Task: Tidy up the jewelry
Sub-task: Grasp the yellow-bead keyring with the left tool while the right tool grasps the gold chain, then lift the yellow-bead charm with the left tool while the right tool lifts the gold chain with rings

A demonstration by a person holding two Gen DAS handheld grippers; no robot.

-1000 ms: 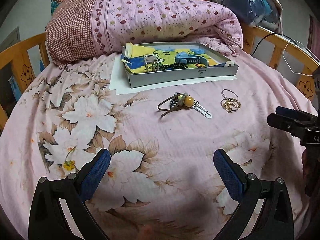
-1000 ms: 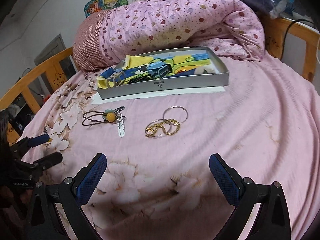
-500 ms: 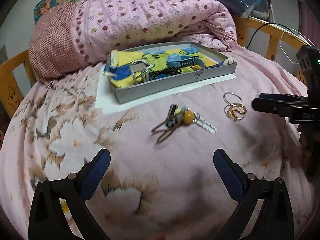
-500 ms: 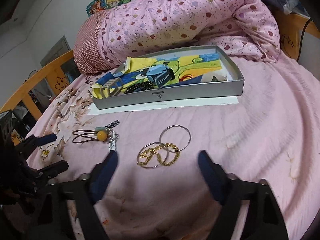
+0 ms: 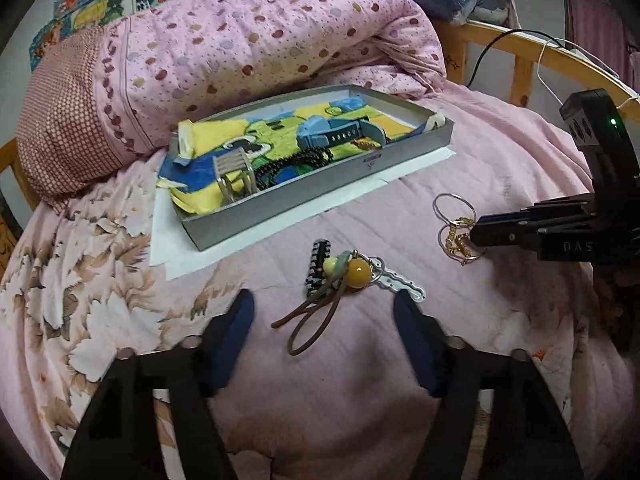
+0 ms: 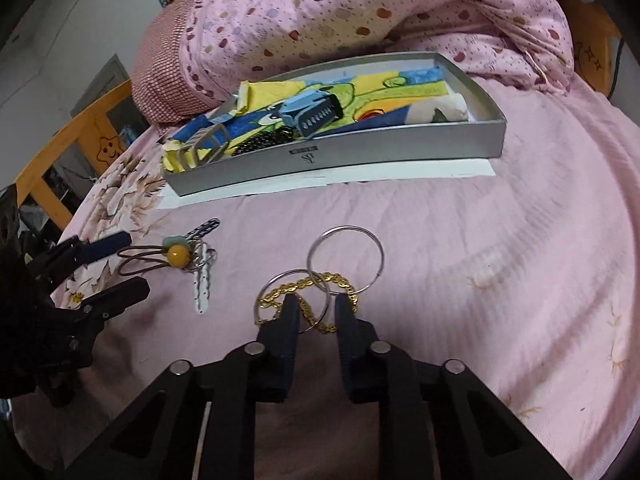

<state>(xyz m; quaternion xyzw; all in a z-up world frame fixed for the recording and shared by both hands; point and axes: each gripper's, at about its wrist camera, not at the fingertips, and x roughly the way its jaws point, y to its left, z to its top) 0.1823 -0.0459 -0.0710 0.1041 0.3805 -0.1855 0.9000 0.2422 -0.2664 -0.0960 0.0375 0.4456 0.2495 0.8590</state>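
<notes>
A grey tray point(image 5: 320, 194) point(image 6: 360, 152) lined with a yellow cartoon cloth holds a blue watch point(image 5: 336, 132), a silver clasp point(image 5: 234, 176) and a dark chain. On the pink bedspread lies a bundle with a yellow bead and brown cord point(image 5: 344, 276) point(image 6: 178, 254). Two silver hoops tangled with a gold chain point(image 5: 458, 228) point(image 6: 316, 292) lie to its right. My left gripper point(image 5: 324, 316) is open around the cord bundle. My right gripper point(image 6: 317, 306) has narrowed its jaws over the gold chain, with a small gap between its fingers point(image 6: 290, 316).
A rolled pink polka-dot quilt point(image 5: 260, 52) lies behind the tray. White paper point(image 5: 176, 248) sits under the tray. Wooden bed rails point(image 5: 528, 52) run along the right and left edges point(image 6: 72, 136). A black cable hangs over the right rail.
Both grippers moved forward and down. The left jaws narrowed around the cord bundle. The right jaws closed most of the way over the gold chain and hoops.
</notes>
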